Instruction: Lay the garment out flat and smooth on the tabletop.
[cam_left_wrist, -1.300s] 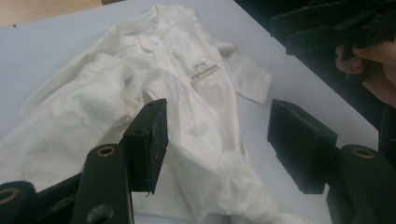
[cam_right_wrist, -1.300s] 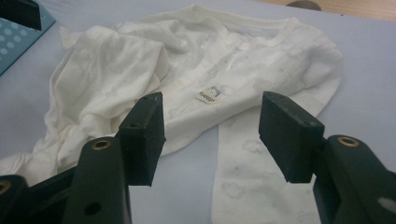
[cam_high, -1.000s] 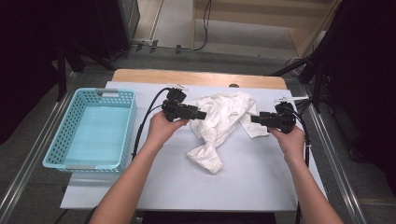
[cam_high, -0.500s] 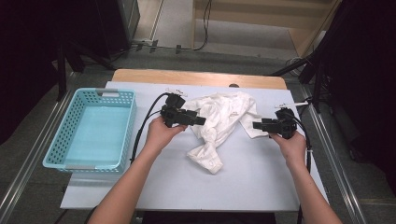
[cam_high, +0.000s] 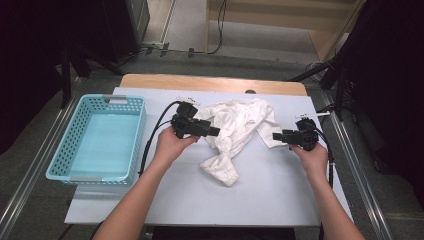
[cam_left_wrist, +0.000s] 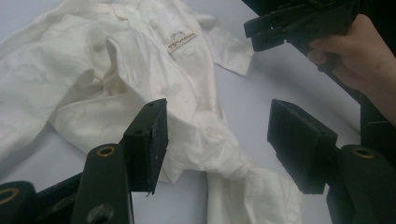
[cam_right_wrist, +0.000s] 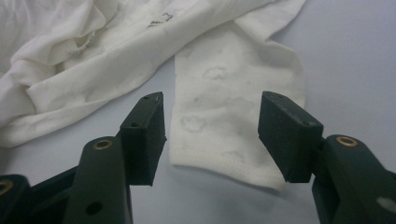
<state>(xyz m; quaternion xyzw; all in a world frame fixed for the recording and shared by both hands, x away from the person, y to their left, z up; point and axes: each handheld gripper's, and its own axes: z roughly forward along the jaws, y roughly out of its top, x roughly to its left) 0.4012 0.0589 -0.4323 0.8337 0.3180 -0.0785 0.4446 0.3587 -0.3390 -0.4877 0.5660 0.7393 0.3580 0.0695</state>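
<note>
White shirt (cam_high: 235, 132) lies crumpled mid-table on the pale mat (cam_high: 280, 195), one twisted end trailing toward the near edge. Left gripper (cam_high: 212, 131) sits at the garment's left side, jaws apart, nothing pinched, fabric just beyond the pads. Right gripper (cam_high: 276, 136) is over on the right, lined up w/ the sleeve cuff (cam_right_wrist: 229, 126), jaws apart either side of it, not clamped. Teal basket (cam_high: 75, 150) sits far left, well apart from the shirt.
</note>
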